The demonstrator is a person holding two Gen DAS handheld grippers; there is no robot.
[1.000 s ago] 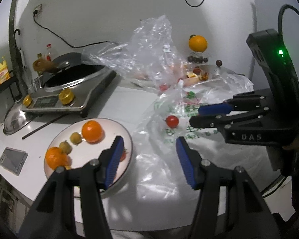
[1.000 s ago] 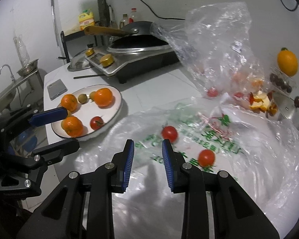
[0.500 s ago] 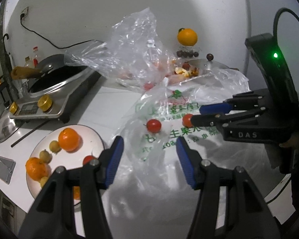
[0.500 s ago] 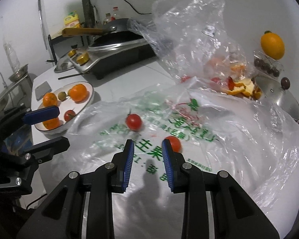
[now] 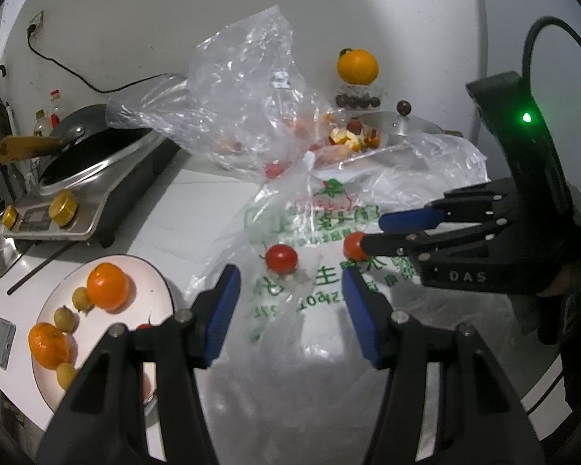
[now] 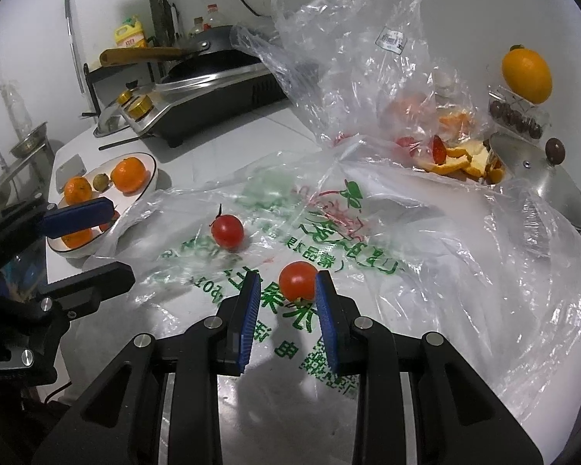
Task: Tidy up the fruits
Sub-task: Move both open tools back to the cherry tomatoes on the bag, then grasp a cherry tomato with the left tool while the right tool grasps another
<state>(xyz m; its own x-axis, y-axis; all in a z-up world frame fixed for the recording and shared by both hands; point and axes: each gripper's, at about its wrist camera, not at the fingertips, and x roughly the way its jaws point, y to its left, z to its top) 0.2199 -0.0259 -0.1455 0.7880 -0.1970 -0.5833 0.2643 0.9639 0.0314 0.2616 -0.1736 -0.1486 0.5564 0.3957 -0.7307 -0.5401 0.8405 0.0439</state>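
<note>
"Which tomato goes next, do you reckon?"

"The two cherry tomatoes lie loose on top of the flattened printed plastic bag (image 6: 406, 232), not in it. The bare cherry tomato (image 6: 298, 281) sits right at the tips of the right gripper (image 6: 286, 290), against its right-hand pad. The jaws there are pulled in close and pinch nothing, so I judge they would need to widen before they could take it."

"And the other hand?"

"The left gripper (image 5: 290, 290) stands with its jaws well apart and empty. The stemmed cherry tomato (image 5: 282, 257) lies straight ahead of its gap, just beyond the pads. It is round, with no long axis to speak of; only the stem sticks up. So each hand has its own fruit, and the right is the closer."

"Where do they belong?"

"On the white plate (image 5: 151, 271), I'd guess, off to the left gripper's side, near the bag's edge. It holds mandarins (image 5: 107, 286), some small yellowish fruits and a red one half hidden by the left finger. The crumpled clear bag (image 5: 244, 89) behind has something red and orange in it, too blurred to name."
</note>
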